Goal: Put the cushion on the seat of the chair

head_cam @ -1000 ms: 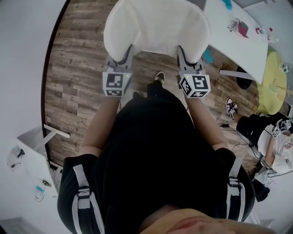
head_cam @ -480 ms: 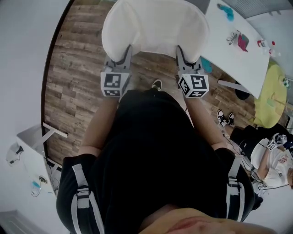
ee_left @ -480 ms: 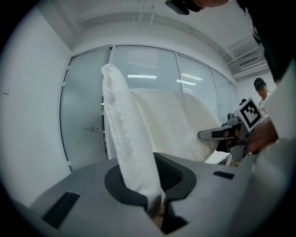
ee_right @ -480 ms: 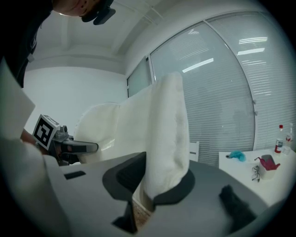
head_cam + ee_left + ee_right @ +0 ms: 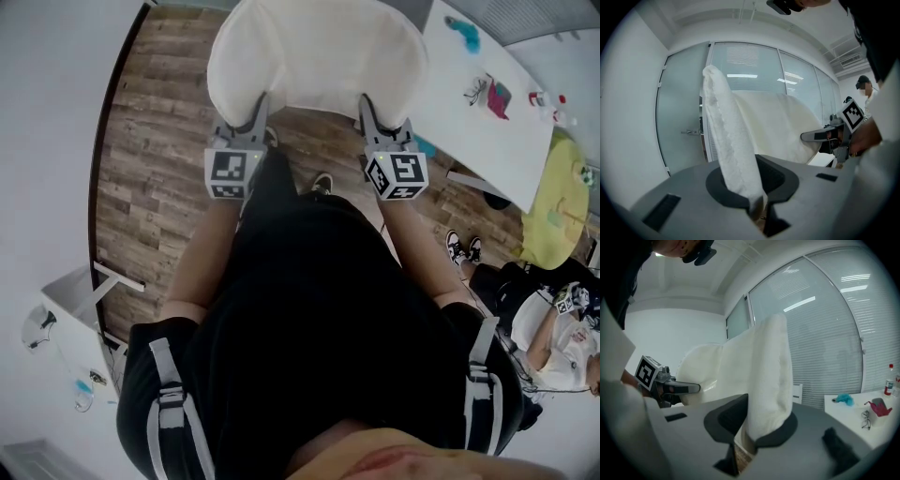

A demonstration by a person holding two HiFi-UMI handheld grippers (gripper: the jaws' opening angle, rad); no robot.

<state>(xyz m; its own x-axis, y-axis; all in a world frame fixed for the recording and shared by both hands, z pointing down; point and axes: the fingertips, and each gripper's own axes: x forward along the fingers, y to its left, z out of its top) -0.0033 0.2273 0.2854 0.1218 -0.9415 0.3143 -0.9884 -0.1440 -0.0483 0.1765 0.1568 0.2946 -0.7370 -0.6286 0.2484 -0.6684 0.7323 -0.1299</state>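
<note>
A white padded cushion (image 5: 319,56) hangs in the air in front of me, held level above the wooden floor. My left gripper (image 5: 255,111) is shut on its near left edge, and my right gripper (image 5: 367,108) is shut on its near right edge. In the left gripper view the cushion's edge (image 5: 731,150) runs down into the pinch of the left gripper (image 5: 757,206), with the right gripper (image 5: 820,137) showing across it. In the right gripper view the cushion (image 5: 764,376) is clamped in the right gripper (image 5: 743,441), and the left gripper (image 5: 679,388) shows beyond. No chair is in view.
A white table (image 5: 487,103) with small coloured items stands at the right, a yellow round surface (image 5: 562,187) beyond it. A seated person (image 5: 562,328) is at the lower right. A white cabinet (image 5: 75,319) stands at the left. Glass walls with blinds lie ahead.
Both grippers keep their grip on the cushion. I have walked on: the floor, table and seated person have shifted in the head view, and my feet have stepped.
</note>
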